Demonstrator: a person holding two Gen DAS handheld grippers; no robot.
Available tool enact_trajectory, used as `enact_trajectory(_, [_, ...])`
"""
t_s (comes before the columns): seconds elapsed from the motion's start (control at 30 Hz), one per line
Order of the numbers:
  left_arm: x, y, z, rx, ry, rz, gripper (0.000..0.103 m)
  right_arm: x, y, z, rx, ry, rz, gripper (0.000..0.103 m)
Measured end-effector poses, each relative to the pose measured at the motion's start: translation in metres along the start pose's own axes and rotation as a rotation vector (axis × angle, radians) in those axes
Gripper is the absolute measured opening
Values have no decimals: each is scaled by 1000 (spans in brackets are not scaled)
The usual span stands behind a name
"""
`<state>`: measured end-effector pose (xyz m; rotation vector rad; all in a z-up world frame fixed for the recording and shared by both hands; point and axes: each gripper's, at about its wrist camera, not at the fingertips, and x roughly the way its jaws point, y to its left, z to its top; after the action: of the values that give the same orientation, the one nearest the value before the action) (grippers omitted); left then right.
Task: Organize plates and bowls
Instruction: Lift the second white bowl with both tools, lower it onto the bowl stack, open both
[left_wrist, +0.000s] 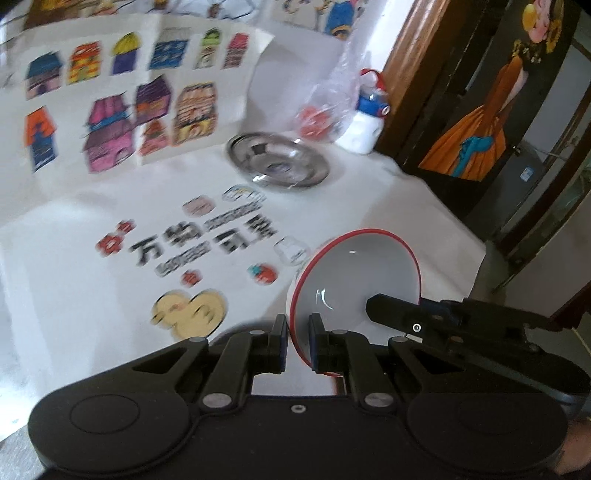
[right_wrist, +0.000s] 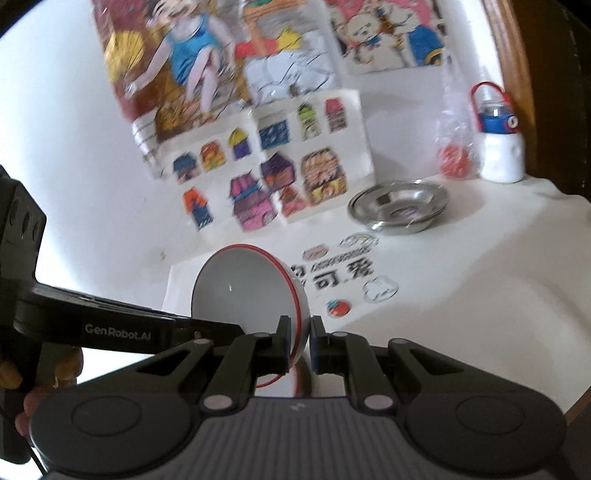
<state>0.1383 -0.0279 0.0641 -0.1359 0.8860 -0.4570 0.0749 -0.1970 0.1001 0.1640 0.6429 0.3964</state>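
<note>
Fingers of the left gripper were closed narrowly on the rim of a white bowl with a red edge, one pad inside the rim and one outside. Fingers of the right gripper were pinched on the rim of the same bowl from the other side. The bowl was held tilted on its side above the table, its hollow turned toward the left gripper's camera, and the right gripper's finger was seen reaching across its lower rim.

Farther back, a stainless steel plate was set flat on the white tablecloth, well apart from the bowl. Printed characters and cartoon stickers, among them a yellow duck, were seen on the cloth between the two. Behind the plate, a clear plastic bag and a white bottle with a blue collar and red handle were stood near the wall, which was covered with coloured drawings of houses. A dark wooden frame bounded the table on the right.
</note>
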Motion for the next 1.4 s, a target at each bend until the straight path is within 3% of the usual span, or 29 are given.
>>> enact_trajectory(0.37, [1, 24, -34, -18, 112, -23, 12, 4, 27, -20, -82, 111, -72, 12])
enact_trajectory(0.57, [9, 37, -39, -106, 165, -56, 12, 9, 33, -21, -129, 141, -85, 13])
enact_trajectory(0.8, [9, 36, -34, -98, 176, -39, 12, 19, 35, -16, -194, 196, -104, 15])
enact_trajectory(1.4, [22, 41, -10, -109, 338, -27, 13, 40, 49, 1, -358, 361, -110, 19])
